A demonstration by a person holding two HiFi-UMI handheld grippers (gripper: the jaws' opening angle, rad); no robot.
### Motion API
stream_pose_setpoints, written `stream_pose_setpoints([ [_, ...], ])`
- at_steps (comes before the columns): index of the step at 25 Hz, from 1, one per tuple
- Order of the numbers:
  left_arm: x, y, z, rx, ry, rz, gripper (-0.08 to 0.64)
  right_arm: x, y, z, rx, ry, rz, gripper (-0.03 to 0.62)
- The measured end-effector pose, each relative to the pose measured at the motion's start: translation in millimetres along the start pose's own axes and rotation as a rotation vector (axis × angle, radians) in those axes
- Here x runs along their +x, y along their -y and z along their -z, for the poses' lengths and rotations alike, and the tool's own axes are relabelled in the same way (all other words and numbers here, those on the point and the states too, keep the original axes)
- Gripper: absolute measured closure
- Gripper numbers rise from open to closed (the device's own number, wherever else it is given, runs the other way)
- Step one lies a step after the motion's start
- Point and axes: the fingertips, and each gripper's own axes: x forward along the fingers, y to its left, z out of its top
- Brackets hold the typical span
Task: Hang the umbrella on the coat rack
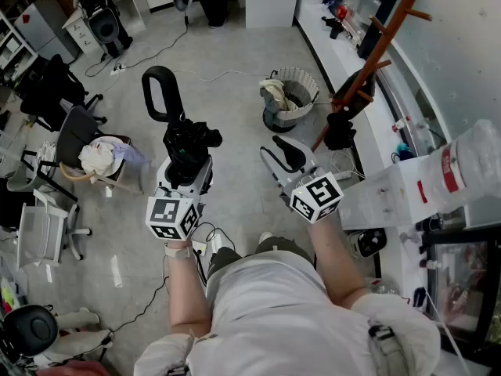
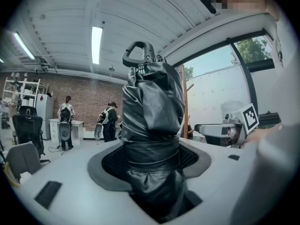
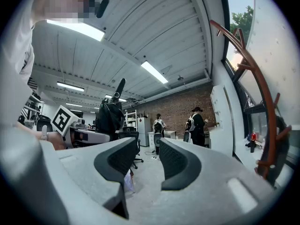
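A folded black umbrella (image 1: 188,143) stands upright in my left gripper (image 1: 186,163), which is shut on its bundled canopy (image 2: 152,125). Its looped black handle (image 1: 159,92) points away from me, and its handle loop (image 2: 138,53) tops the left gripper view. My right gripper (image 1: 285,159) is open with nothing between its pads (image 3: 180,163). It hangs level with the left one, a short way to its right. The brown wooden coat rack (image 1: 381,45) rises at the upper right, its curved post and pegs (image 3: 258,83) showing on the right of the right gripper view.
A white mesh bin (image 1: 290,96) stands on the floor ahead. Dark items hang low on the rack (image 1: 344,120). A white counter (image 1: 391,190) runs along the right wall. Office chairs (image 1: 70,135) and a seat with clothes (image 1: 102,159) crowd the left. Two people (image 2: 110,121) stand far off.
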Motion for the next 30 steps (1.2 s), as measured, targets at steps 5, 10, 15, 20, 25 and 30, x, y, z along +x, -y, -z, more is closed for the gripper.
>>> stream_pose_setpoints([
  [5, 24, 8, 5, -0.021, -0.009, -0.007, 0.285, 0, 17, 8, 0.006, -0.018, -0.012, 0.433],
  [10, 63, 21, -1, -0.063, 0.004, -0.010, 0.285, -11, 54, 10, 0.035, -0.028, -0.018, 0.433],
  [15, 91, 37, -6, -0.076, -0.004, 0.012, 0.285, -29, 89, 17, 0.110, -0.007, -0.005, 0.433],
  [20, 112, 38, -7, -0.055, -0.019, 0.027, 0.285, -30, 100, 28, 0.147, -0.004, 0.005, 0.433],
  [25, 147, 28, -2, -0.063, -0.029, 0.069, 0.287, -14, 123, 40, 0.173, -0.022, 0.041, 0.433],
  [30, 199, 3, 1, -0.077, -0.013, 0.107, 0.285, 22, 161, 43, 0.156, -0.028, 0.094, 0.433],
])
